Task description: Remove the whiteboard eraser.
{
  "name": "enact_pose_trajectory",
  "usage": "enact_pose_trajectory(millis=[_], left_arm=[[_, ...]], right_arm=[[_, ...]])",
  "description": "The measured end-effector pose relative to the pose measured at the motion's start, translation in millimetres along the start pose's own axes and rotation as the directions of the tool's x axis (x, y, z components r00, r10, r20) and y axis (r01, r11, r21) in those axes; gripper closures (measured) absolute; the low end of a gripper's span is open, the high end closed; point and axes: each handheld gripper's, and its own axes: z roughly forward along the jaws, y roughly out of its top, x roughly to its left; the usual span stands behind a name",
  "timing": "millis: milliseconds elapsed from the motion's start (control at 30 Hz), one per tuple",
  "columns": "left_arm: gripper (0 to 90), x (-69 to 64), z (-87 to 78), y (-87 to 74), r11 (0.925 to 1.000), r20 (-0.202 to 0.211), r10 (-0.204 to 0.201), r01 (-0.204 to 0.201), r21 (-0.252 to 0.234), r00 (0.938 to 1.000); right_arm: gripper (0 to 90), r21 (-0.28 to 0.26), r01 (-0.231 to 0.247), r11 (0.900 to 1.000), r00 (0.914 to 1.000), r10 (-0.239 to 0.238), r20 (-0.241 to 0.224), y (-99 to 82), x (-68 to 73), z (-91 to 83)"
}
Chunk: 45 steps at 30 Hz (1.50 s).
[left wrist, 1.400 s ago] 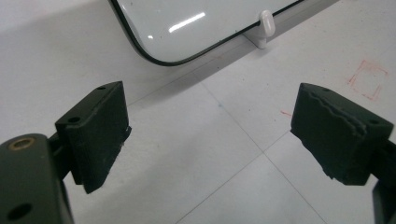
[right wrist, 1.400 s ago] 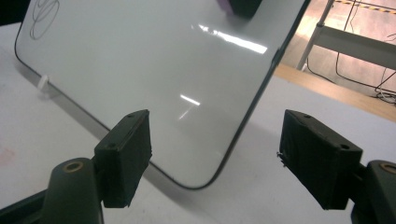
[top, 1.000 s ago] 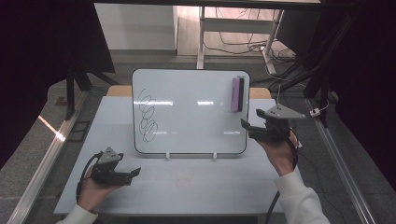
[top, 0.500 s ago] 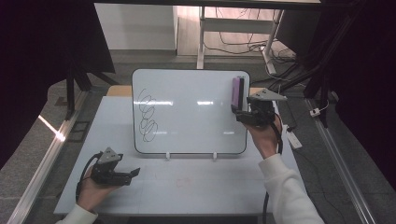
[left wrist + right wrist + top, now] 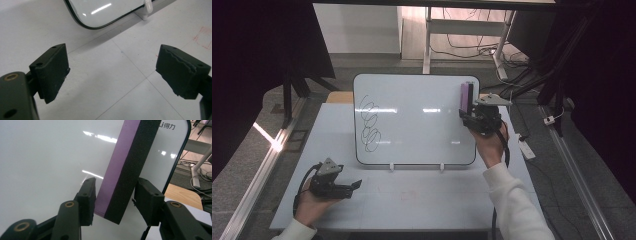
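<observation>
Right tool [image 5: 115, 195] has advanced to the whiteboard [image 5: 412, 117], its jaws now bracketing the purple-and-black eraser [image 5: 127, 167] without visibly clamping, indicating a grasp is imminent; left tool [image 5: 354, 186] rests apart over the tabletop [image 5: 422, 200].

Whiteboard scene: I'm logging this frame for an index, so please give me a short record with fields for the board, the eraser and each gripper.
whiteboard: stands on the table, black scribbles on its left part
eraser: purple and black, against the board's upper right
right gripper: jaws either side of the eraser, small gaps showing, not yet clamped
left gripper: open, holds nothing, low over the table's near left
</observation>
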Motion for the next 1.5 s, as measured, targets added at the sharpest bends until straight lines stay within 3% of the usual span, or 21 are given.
enact_pose_trajectory(millis=[200, 333, 433, 667, 1000, 1233, 1500], left_arm=[[12.3, 1.4, 0.8, -0.7, 1.0, -0.003, -0.008, 0.008, 0.005, 1.0], [12.3, 1.4, 0.4, -0.6, 1.0, -0.003, -0.006, 0.006, 0.005, 1.0], [12.3, 1.5, 0.7, -0.6, 1.0, -0.004, -0.005, 0.005, 0.006, 1.0], [12.3, 1.2, 0.4, -0.4, 0.9999, -0.01, -0.007, 0.008, 0.008, 0.9999], [12.4, 1.7, 0.0, -0.3, 0.9999, -0.008, -0.013, 0.013, 0.0, 0.9999], [12.4, 1.9, -0.9, -0.3, 0.9998, -0.005, -0.021, 0.021, -0.008, 0.9998], [12.4, 2.2, -1.3, -0.3, 0.9996, -0.003, -0.025, 0.024, -0.012, 0.9997]], right_arm=[[61.7, -0.023, -0.003, 0.9997, 0.9991, 0.004, 0.043, 0.2, 2.2, -3.8], [62.8, -0.081, 0.004, 0.9967, 0.9989, -0.001, 0.048, 3.2, 3.9, -14.0], [62.9, -0.1, 0.014, 0.9948, 0.9998, -0.013, 0.016, 5.8, 7.7, -27.1], [62.8, -0.089, 0.03, 0.9956, 0.9995, -0.03, -0.005, -11.5, 5.7, -32.6], [62.8, -0.126, 0.039, 0.9913, 0.9951, -0.05, -0.085, -36.7, 17.2, -48.4], [62.8, -0.101, 0.024, 0.9946, 0.9814, -0.043, -0.187, -58.2, 33.9, -47.4], [62.7, -0.085, 0.014, 0.9963, 0.9612, -0.037, -0.273, -81.1, 54.2, -34.0]])
